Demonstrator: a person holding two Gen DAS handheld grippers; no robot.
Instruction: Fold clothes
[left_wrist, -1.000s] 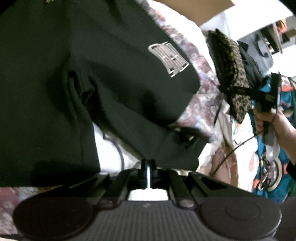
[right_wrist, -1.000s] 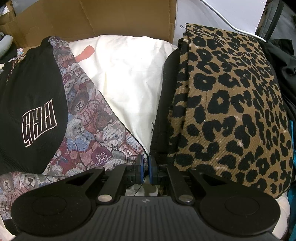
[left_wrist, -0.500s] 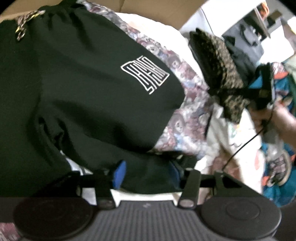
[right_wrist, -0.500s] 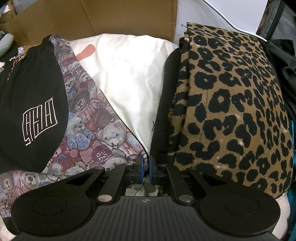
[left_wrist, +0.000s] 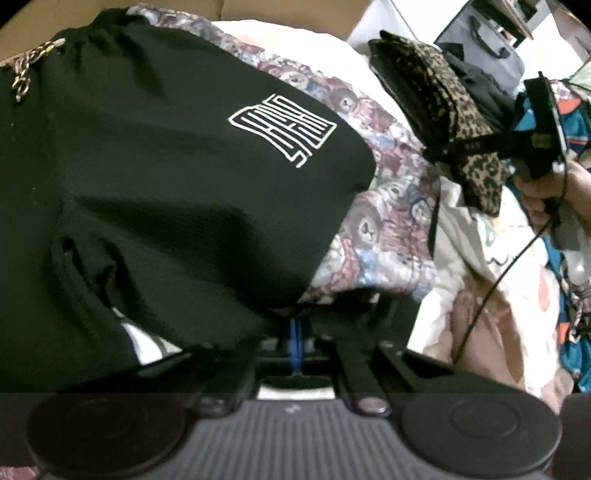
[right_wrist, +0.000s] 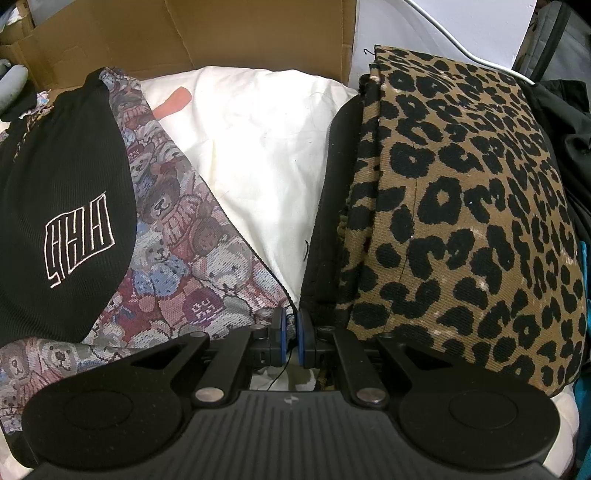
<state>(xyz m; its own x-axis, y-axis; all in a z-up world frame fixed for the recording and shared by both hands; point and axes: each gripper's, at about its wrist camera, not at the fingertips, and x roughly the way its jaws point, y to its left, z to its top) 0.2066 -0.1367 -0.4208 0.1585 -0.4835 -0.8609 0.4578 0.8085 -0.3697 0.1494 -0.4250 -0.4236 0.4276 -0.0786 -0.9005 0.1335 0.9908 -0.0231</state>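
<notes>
A black garment (left_wrist: 166, 177) with a white outlined logo lies on a bear-print blanket (left_wrist: 388, 221); it also shows at the left of the right wrist view (right_wrist: 62, 221). My left gripper (left_wrist: 295, 328) is shut on the black garment's lower edge. My right gripper (right_wrist: 290, 336) has its blue pads nearly together, with only a thin dark strand between them, at the near corner of a folded leopard-print garment (right_wrist: 461, 221). In the left wrist view the right gripper (left_wrist: 436, 155) is seen pressed against the leopard garment (left_wrist: 443, 92).
A white pillow (right_wrist: 258, 147) lies between the blanket and the leopard garment. A cardboard box wall (right_wrist: 221, 33) stands behind. Dark bags (left_wrist: 484, 62) and colourful clothes (left_wrist: 576, 122) lie at the right. A thin black cable (left_wrist: 495, 284) hangs from the right hand.
My left gripper opened half a second ago and has shut again on the black garment's edge, with the view shifted. My right gripper stays still at the leopard garment.
</notes>
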